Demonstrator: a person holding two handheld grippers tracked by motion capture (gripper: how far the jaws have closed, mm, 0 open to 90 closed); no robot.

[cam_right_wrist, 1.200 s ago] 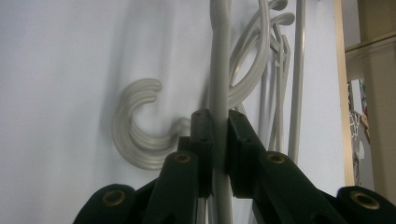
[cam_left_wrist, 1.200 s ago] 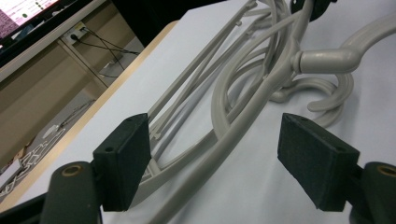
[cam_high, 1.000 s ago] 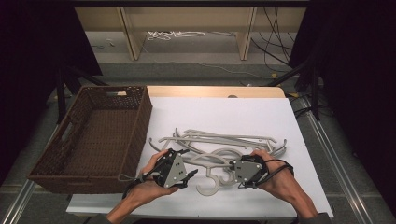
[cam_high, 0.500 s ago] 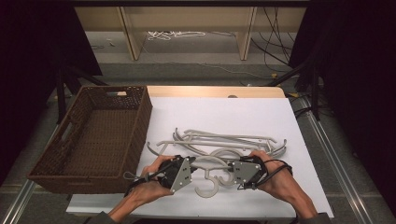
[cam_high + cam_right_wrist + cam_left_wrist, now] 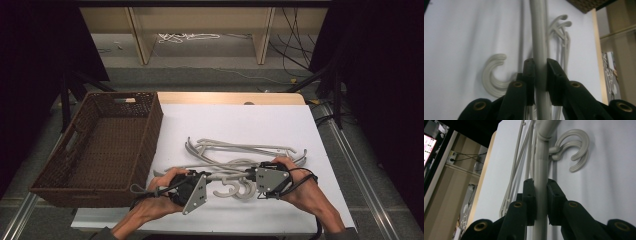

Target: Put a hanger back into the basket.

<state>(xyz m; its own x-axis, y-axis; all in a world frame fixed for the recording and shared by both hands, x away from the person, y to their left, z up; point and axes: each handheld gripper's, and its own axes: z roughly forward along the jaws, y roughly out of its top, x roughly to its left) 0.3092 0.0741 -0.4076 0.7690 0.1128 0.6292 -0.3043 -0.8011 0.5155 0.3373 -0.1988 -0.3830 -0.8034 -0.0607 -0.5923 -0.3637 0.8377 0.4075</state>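
Since the earlier pictures, the left gripper (image 5: 204, 181) has swung in from the pile's left end toward the right gripper (image 5: 248, 176), and its grey three-cornered plate now tilts over toward the table's near edge. Its jaws have just been closing and now pinch the bar of the nearest pale grey plastic coat hanger (image 5: 541, 170), whose double hook curls just beyond and to the right of the pads.

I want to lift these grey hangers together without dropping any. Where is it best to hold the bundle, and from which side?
Probably the straight bottom bar of the hangers, one grip each side of the hooks, coming from the table's near edge. The bar is thin and even, so the fingers close fully around it. The left gripper and right gripper hold it so.
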